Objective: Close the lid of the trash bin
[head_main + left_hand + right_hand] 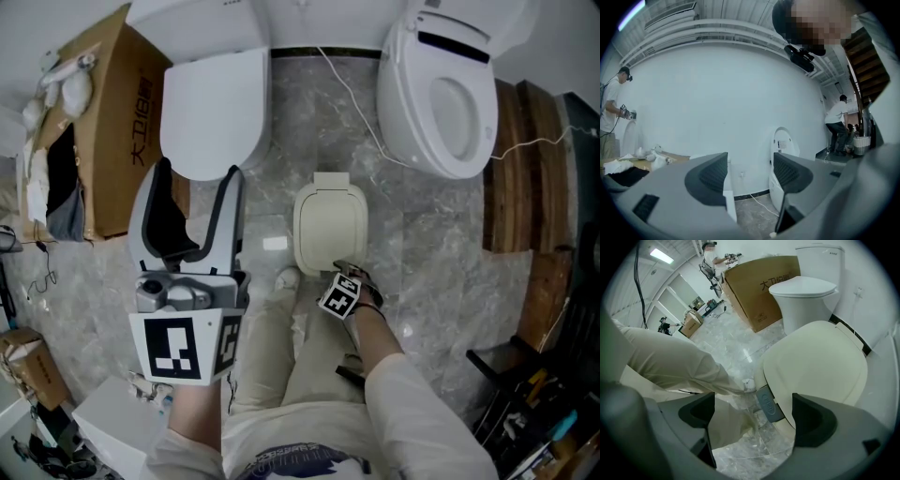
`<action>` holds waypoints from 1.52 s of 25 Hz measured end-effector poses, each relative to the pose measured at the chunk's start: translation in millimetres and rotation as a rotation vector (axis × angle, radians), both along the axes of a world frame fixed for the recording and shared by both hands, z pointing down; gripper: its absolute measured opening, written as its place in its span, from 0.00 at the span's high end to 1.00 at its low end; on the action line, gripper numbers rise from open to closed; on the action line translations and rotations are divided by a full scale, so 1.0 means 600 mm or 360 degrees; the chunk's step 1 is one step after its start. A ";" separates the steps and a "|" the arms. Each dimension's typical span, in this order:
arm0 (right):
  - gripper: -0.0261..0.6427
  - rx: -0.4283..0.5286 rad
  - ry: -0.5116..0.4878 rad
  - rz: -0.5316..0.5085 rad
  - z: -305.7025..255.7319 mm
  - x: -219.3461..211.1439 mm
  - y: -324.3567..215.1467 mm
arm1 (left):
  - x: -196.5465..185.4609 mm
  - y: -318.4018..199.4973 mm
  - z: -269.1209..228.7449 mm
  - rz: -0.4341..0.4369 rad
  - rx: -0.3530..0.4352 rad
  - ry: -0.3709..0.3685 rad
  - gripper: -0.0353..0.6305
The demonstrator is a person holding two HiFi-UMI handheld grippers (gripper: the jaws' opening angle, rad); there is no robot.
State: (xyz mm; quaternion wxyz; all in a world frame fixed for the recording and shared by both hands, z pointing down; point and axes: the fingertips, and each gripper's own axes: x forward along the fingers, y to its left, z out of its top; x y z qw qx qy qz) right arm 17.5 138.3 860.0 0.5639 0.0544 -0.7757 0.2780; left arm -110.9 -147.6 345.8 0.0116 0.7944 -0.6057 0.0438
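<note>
The cream trash bin (330,225) stands on the marble floor between two toilets, its lid (818,365) lying flat on top. A grey-blue push button (769,403) sits at the bin's front edge. My right gripper (340,278) is low at that front edge, and in the right gripper view it (752,422) is open, with the button and floor showing between the jaws. My left gripper (195,202) is raised well left of the bin. It (750,174) is open and empty, facing a white wall.
One white toilet (214,103) with its seat shut is at the back left, another (441,89) at the back right. A cardboard box (98,131) stands left, wooden planks (520,169) right. A white cable (352,98) crosses the floor. The person's knee (281,281) is beside the bin.
</note>
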 end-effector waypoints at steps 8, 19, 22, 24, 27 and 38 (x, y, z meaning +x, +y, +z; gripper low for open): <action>0.18 -0.0018 0.0003 -0.0026 0.012 0.003 0.007 | 0.002 -0.005 0.001 -0.0011 0.0007 -0.0008 0.52; 0.17 -0.0040 -0.0028 0.0235 -0.014 -0.005 -0.032 | -0.004 0.011 -0.014 -0.0017 0.0018 -0.0003 0.52; 0.17 0.0138 -0.0128 0.0467 -0.099 -0.005 -0.102 | -0.012 0.031 -0.045 -0.0033 0.0021 0.0023 0.52; 0.17 0.0317 -0.0217 0.0621 -0.192 0.004 -0.157 | -0.014 0.052 -0.071 -0.0035 0.0006 0.0052 0.52; 0.17 0.0639 -0.0368 0.0853 -0.385 0.035 -0.237 | -0.001 0.098 -0.122 0.0003 -0.0011 0.0096 0.52; 0.75 0.1920 -0.0846 0.1199 -1.073 0.144 -0.288 | 0.027 0.199 -0.275 0.0115 0.0074 0.0244 0.63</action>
